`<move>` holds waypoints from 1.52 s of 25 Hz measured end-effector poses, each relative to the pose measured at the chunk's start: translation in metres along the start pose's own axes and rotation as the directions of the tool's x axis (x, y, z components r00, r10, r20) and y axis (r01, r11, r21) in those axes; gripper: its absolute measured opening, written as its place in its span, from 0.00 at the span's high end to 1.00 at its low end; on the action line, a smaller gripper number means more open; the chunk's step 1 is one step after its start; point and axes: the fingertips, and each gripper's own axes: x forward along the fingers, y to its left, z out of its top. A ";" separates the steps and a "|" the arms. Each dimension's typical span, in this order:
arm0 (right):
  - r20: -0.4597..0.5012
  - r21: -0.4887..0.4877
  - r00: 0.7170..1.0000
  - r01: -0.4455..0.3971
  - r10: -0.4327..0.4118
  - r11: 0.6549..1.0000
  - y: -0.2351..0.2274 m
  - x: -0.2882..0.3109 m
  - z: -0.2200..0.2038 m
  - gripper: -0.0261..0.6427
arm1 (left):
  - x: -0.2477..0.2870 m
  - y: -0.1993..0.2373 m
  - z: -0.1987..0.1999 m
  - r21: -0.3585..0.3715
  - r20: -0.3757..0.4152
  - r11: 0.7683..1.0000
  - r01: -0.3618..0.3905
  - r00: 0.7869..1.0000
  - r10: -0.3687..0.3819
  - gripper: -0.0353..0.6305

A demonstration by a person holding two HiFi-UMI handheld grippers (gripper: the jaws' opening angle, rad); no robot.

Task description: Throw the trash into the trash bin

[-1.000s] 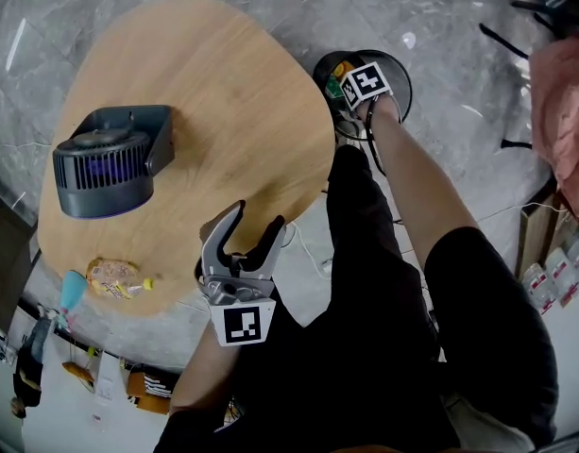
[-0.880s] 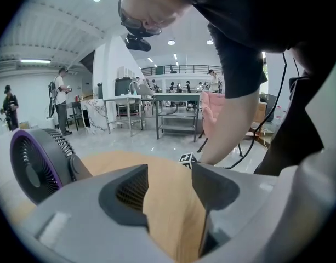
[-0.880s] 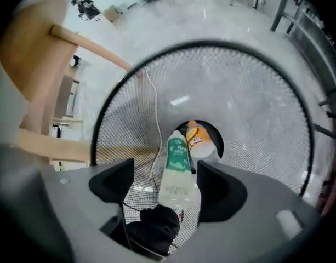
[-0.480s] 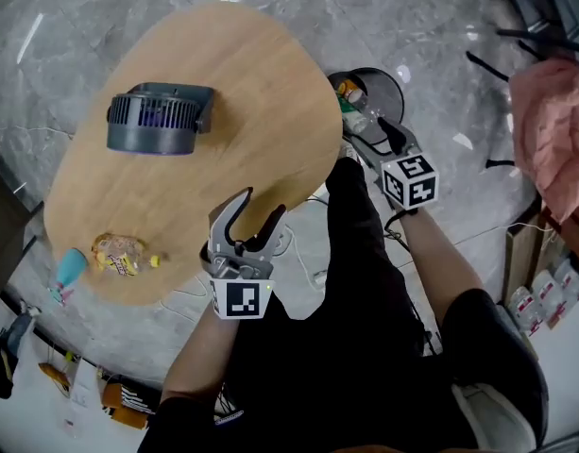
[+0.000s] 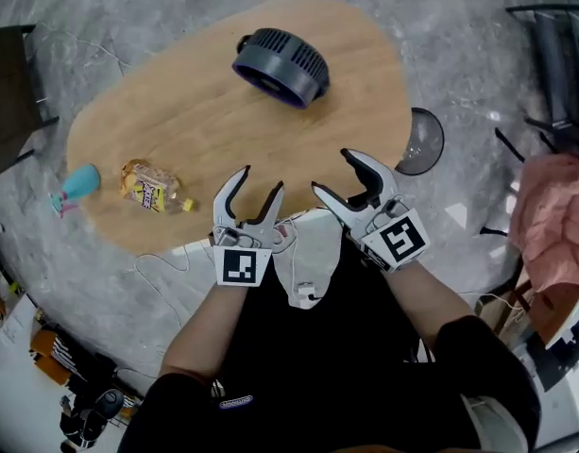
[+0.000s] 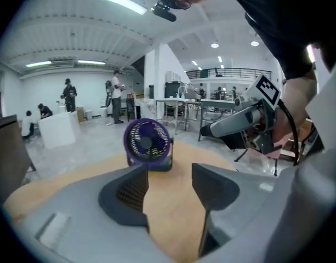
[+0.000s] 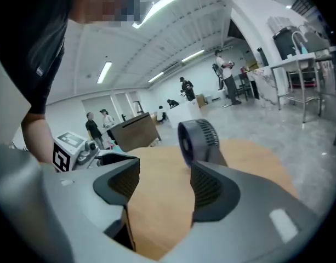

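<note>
Hovering side by side at the near edge of the tabletop, both claws are released and empty. The left claw holds its jaws apart with only bare wood showing between them. The right claw has just been closing its jaws partway, yet they stand apart with nothing between them. The trash, a crumpled yellow snack packet, lies on the tabletop to the left of the left claw, apart from it. The trash bin stands on the floor just right of the right claw, partly hidden by the tabletop's edge. A dark fan sits ahead of both claws.
</note>
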 end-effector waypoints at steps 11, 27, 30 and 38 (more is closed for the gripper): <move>-0.056 -0.062 0.959 -0.281 0.277 0.958 0.153 0.129 0.005 0.50 | -0.124 0.106 -0.072 -0.104 -0.023 0.949 -0.296 0.955 0.296 0.57; -0.409 -0.083 0.857 -0.377 0.313 0.923 0.235 0.220 -0.114 0.49 | -0.232 0.159 -0.188 -0.294 -0.203 0.792 -0.535 0.845 0.495 0.57; -0.462 -0.080 0.844 -0.344 0.271 0.935 0.235 0.230 -0.130 0.49 | -0.240 0.161 -0.200 -0.309 -0.221 0.780 -0.544 0.839 0.498 0.57; -0.570 -0.098 0.798 -0.303 0.196 0.948 0.238 0.253 -0.165 0.57 | -0.255 0.163 -0.216 -0.326 -0.237 0.772 -0.546 0.837 0.492 0.57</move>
